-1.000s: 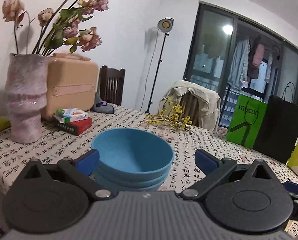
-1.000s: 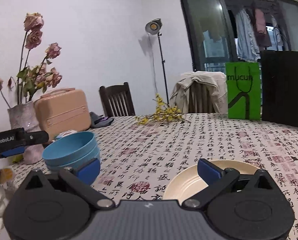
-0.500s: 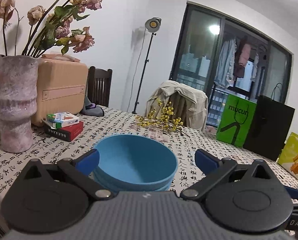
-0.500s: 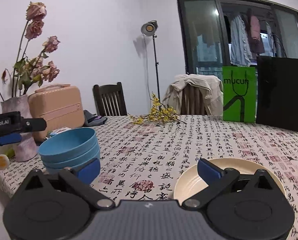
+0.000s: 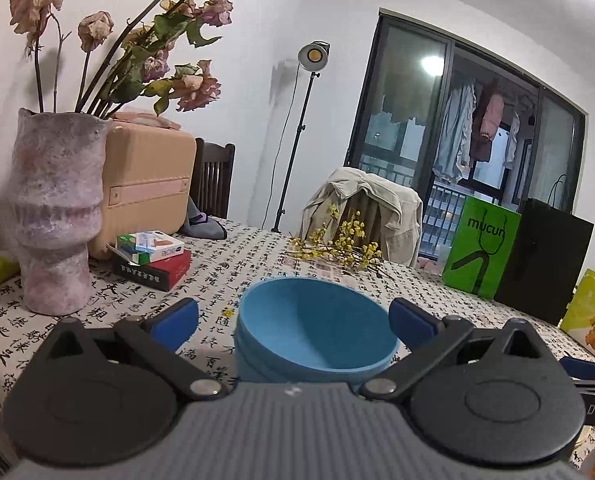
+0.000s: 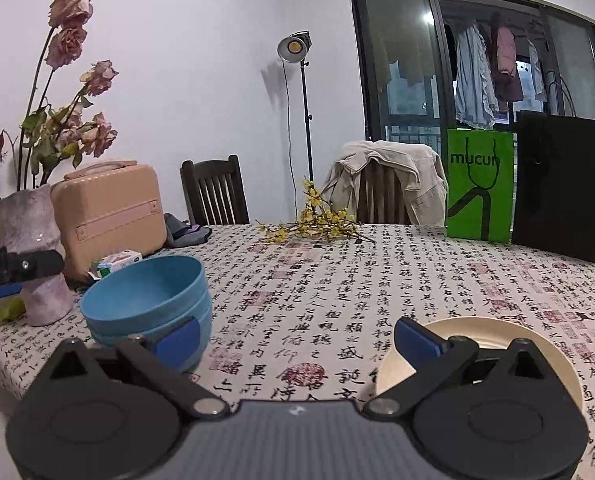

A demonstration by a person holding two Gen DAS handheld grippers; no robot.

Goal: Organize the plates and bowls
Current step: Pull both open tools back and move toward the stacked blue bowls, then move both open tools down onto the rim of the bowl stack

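Left wrist view: the left tool [image 5: 293,316] is spread wide, its 2 blue fingertips [image 5: 175,318] standing clear on either side of the stack of blue bowls [image 5: 315,330], which sits on the tabletop [image 5: 233,276] straight ahead of it and just between the tips; nothing is gripped. Ahead and to the left of the tool stand a pink vase [image 5: 55,216] with dried roses [image 5: 153,68], a peach case [image 5: 147,184] behind it, and a pile of boxes on a red book [image 5: 151,260]. Farther ahead lie yellow flower sprigs [image 5: 333,246]; ahead to the right stand a green bag [image 5: 483,248] and a black bag [image 5: 543,260].

Right wrist view: the right tool [image 6: 295,338] is also released, fingers apart and empty. The stack of blue bowls [image 6: 145,300], 3 rims showing, is ahead on its left, partly behind the left fingertip. A cream plate [image 6: 493,340] lies on the tabletop [image 6: 337,280] ahead on its right, partly hidden by the right finger. The left tool's tip [image 6: 15,272] reaches in from the far left edge, near the bowls.
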